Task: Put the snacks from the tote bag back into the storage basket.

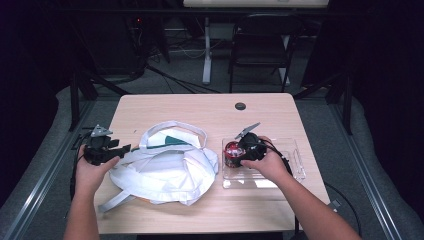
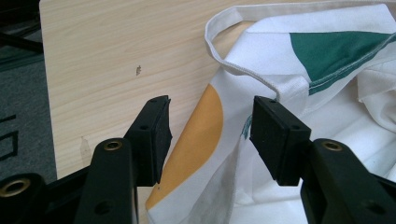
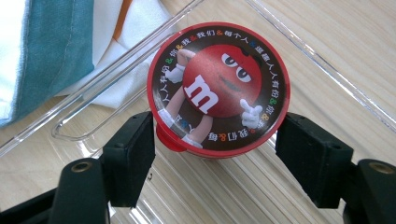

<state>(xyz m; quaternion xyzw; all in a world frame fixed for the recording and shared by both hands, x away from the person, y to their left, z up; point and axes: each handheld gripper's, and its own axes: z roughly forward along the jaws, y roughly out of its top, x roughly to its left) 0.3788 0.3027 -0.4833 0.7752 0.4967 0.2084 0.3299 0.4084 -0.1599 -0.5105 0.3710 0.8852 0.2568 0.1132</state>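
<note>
In the clear tray (image 1: pixel 295 165) at the right, a red-lidded tub (image 3: pixel 218 88) is gripped between the right gripper's (image 3: pixel 215 149) jaws; the left gripper's (image 2: pixel 210 126) jaws are held open over the white bag (image 2: pixel 336 116).

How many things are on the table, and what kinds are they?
Bag: 1
Candy tub: 1
Clear tray: 1
Total: 3
</note>
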